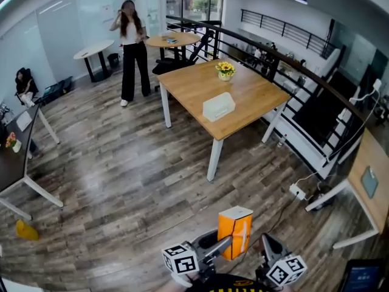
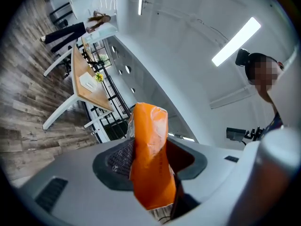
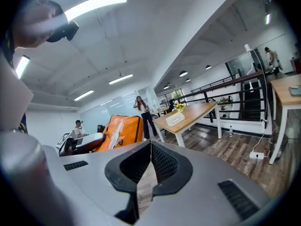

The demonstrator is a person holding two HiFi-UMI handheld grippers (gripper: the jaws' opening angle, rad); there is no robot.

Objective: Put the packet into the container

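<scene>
Currently we are clamping the left gripper (image 1: 227,243) on the orange packet (image 1: 236,229) at six o'clock, the right gripper (image 3: 150,150) sitting closed and empty. The white container (image 1: 219,106) is lying on the wooden table (image 1: 194,81) at twelve o'clock, well apart, with grey plank floor (image 1: 121,175) stretching between.

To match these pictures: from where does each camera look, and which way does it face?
Head view: on the person's head, facing forward and steeply down at the wooden table and white container; left gripper and right gripper show below.
Left gripper view: on the left gripper, rolled sideways, along jaws shut on the orange packet; the person's head shows.
Right gripper view: on the right gripper, over shut jaws toward the table; left gripper shows.
Shared: all three show packet, table, container.
</scene>
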